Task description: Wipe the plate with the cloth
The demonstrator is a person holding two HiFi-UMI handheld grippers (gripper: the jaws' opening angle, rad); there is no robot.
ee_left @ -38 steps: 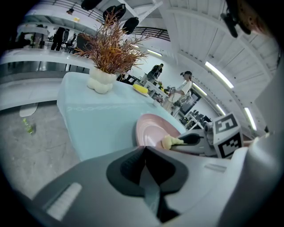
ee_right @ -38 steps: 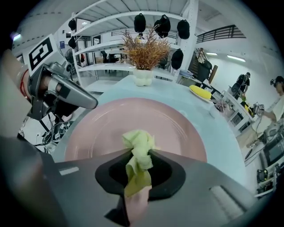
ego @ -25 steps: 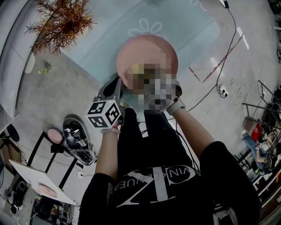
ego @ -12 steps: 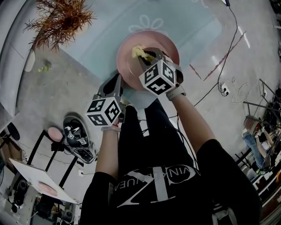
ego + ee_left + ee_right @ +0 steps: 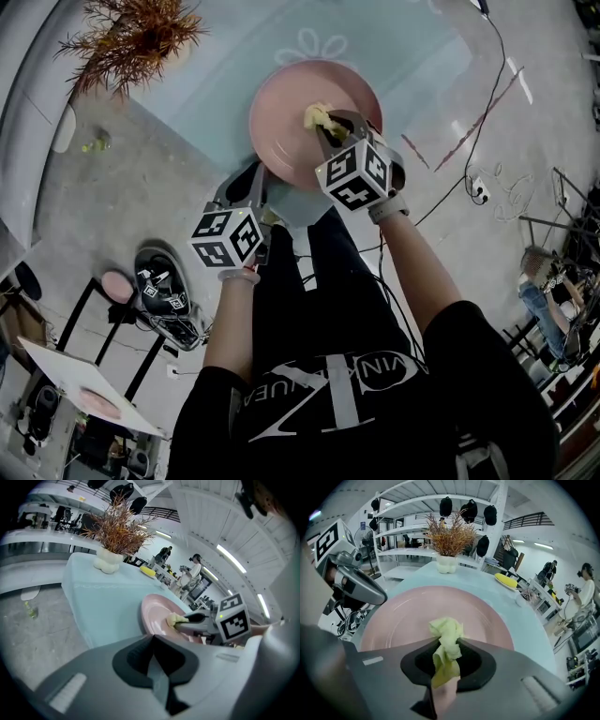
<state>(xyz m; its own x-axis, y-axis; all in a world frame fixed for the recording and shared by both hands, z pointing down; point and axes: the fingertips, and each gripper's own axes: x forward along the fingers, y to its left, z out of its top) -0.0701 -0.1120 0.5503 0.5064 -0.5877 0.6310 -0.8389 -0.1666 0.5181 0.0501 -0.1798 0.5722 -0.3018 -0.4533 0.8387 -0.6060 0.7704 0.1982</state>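
A pink plate lies on the pale blue table. My right gripper reaches over the plate's middle, shut on a crumpled yellow-green cloth that rests on the plate. In the right gripper view the cloth bunches out between the jaws of the right gripper over the plate. My left gripper hangs just off the plate's near-left rim. In the left gripper view the left gripper is shut with nothing in it, and the plate and cloth lie ahead to the right.
A dried plant in a white vase stands at the table's far left corner. A yellow object lies on the table beyond the plate. Cables run over the floor at right. People stand in the background.
My right gripper has slid the cloth rightwards across the plate, from its left-centre to its right-centre. The left gripper has hardly moved.
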